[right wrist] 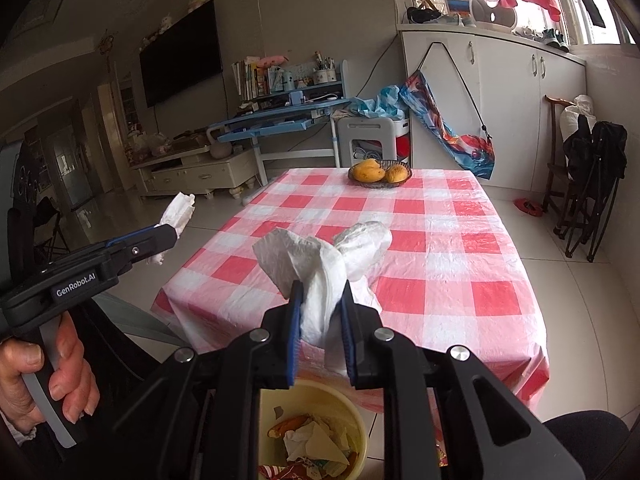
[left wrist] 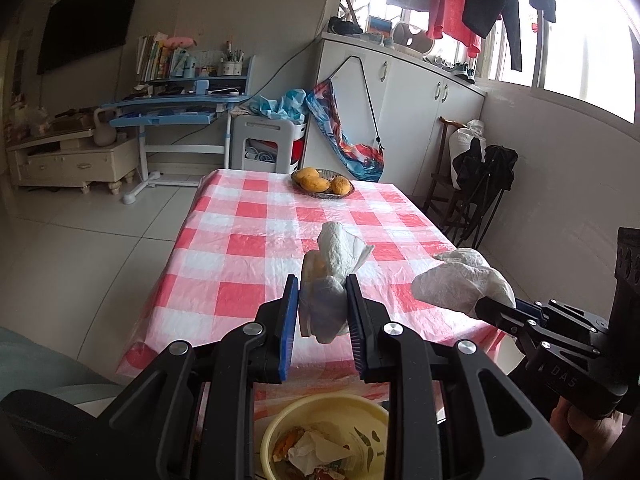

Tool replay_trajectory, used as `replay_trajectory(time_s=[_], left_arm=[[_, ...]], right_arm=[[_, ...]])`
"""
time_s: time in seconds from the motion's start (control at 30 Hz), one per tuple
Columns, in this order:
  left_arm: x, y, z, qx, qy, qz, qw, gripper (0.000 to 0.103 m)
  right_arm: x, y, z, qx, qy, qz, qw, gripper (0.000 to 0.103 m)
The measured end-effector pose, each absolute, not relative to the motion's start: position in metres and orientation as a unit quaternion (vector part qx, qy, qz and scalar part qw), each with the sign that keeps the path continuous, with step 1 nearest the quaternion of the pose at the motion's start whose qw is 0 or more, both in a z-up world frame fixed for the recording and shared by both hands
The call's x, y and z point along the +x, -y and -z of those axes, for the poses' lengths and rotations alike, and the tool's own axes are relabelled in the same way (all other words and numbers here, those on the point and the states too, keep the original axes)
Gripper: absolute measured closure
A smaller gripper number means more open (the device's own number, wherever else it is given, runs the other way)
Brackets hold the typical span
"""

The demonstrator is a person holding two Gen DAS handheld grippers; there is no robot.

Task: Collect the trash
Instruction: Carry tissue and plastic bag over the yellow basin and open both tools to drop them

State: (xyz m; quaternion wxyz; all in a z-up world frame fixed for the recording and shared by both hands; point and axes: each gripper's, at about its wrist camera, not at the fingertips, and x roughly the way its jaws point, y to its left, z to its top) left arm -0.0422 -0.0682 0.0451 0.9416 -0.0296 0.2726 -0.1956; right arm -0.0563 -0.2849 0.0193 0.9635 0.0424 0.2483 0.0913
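Note:
My left gripper (left wrist: 323, 284) is shut on a crumpled white tissue (left wrist: 340, 252) that wraps something yellowish, held above the near edge of the red-checked table (left wrist: 248, 240). To its right, my right gripper (right wrist: 322, 290) is shut on a larger crumpled white tissue (right wrist: 320, 264), which also shows in the left wrist view (left wrist: 460, 284). Below both grippers, at the table's near end, stands a yellow bin (right wrist: 360, 432) holding paper and scraps. The right wrist view shows the left gripper (right wrist: 170, 236) from the side, its tissue (right wrist: 180, 210) sticking out past the tips.
A basket of yellow-orange fruit (left wrist: 322, 184) sits at the table's far end. Folded chairs (right wrist: 592, 184) lean by the right wall, near white cabinets (right wrist: 520, 80). A blue desk (right wrist: 280, 120) stands beyond the table. A hand (right wrist: 24, 368) grips the left handle.

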Motion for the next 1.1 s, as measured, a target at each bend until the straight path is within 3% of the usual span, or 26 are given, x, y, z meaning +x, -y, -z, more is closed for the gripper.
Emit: replay_trajectory(time_s=[0.73, 1.1], left_arm=[[-0.059, 0.065, -0.044, -0.030, -0.269, 0.205, 0.941, 0.080], [-0.064, 0.066, -0.039, -0.027, -0.272, 0.205, 0.940, 0.080]], right_arm=[[-0.074, 0.258, -0.005, 0.016, -0.279, -0.107, 0.954, 0.083], [-0.067, 0.246, 0.016, -0.004, -0.341, -0.111, 0.934, 0.083]])
